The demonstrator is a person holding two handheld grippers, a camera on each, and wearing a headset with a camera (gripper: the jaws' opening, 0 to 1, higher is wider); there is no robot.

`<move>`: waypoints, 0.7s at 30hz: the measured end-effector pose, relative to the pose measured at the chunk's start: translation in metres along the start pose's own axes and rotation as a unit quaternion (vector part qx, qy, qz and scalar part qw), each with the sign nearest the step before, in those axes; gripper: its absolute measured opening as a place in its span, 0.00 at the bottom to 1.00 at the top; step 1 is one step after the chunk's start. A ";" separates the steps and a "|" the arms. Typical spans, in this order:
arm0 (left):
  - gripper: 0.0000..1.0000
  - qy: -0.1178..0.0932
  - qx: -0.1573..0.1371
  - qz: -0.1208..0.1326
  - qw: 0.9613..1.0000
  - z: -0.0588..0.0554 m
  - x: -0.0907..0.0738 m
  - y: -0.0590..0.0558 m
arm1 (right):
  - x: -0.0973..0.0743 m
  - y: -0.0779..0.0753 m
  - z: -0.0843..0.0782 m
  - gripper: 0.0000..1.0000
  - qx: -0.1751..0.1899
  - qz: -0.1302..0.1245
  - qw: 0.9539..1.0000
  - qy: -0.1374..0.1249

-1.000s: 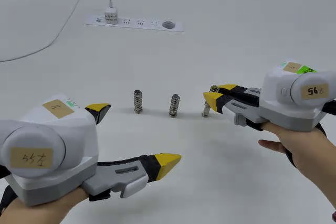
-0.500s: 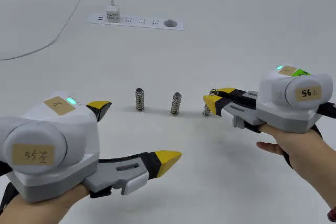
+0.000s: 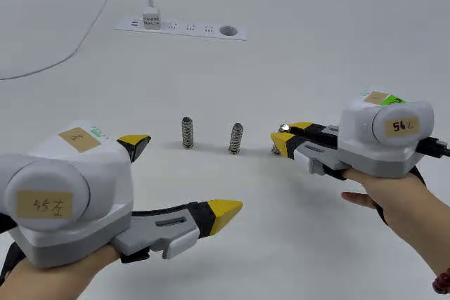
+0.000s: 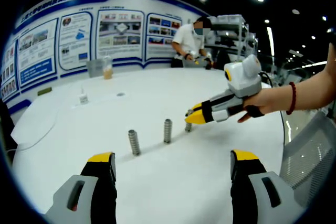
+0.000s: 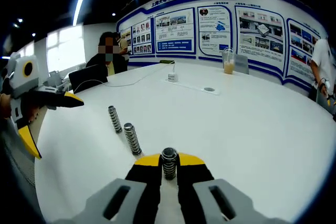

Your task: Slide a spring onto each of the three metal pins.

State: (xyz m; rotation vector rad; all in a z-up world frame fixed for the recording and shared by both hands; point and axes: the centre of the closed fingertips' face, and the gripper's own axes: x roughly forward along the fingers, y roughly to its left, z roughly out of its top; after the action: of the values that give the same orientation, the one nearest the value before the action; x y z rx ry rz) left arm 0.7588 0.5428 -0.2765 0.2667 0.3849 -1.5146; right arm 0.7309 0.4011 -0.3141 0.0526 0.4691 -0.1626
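Power strip (image 3: pixel 181 29) is seen at the far side of the table (image 3: pixel 337 61), with a white charger (image 3: pixel 150 17) plugged in and its cable (image 3: pixel 84 33) trailed off to the left. All of it is well apart from the work. A cup (image 5: pixel 228 61) with an orange drink is stood farther back on the table.

In the head view the third spring is partly hidden by the jaws of the right hand-held gripper (image 3: pixel 287 135).

Table is plain white and matte. Blue-and-white posters (image 5: pixel 210 22) are hung along the room's walls, with strip lights overhead. One person (image 4: pixel 189 40) is stood at the far edge and a seated person (image 5: pixel 107 56) is seen at another side.

Three grey metal coil springs are stood upright in a short row mid-table, counted from the person's left: first spring (image 3: pixel 187 133), second spring (image 3: pixel 235 138), third spring (image 5: pixel 168 165).

The right hand-held gripper is held low and level. Its jaws are drawn narrow against both sides of the third spring, with the yellow tips flanking the coil.

The left hand-held gripper (image 3: pixel 179 177) is held wide apart with nothing gripped, near the person and short of the row.
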 end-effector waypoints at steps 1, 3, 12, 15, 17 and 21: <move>0.92 0.000 0.000 0.000 1.000 0.000 0.000 0.000 | 0.001 0.000 -0.002 0.12 -0.001 -0.001 1.000 0.002; 0.92 0.000 0.000 0.001 1.000 0.000 0.000 0.001 | 0.000 0.001 -0.002 0.12 0.001 -0.001 1.000 -0.001; 0.91 0.003 0.003 0.000 1.000 0.000 -0.001 0.001 | 0.000 0.002 -0.002 0.12 0.009 -0.001 1.000 0.001; 0.91 0.004 0.004 0.000 1.000 0.000 -0.001 0.000 | 0.001 0.003 -0.004 0.15 0.008 0.002 1.000 0.006; 0.91 0.004 0.003 0.000 1.000 0.000 -0.001 0.001 | 0.001 0.003 -0.005 0.17 0.002 -0.001 1.000 0.010; 0.90 0.002 0.002 0.003 1.000 0.002 -0.002 0.002 | -0.001 0.003 -0.004 0.21 0.014 -0.003 1.000 0.008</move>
State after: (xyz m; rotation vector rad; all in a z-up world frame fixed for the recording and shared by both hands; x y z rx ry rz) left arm 0.7613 0.5437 -0.2740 0.2732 0.3837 -1.5100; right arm 0.7286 0.4048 -0.3167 0.0804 0.4825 -0.1742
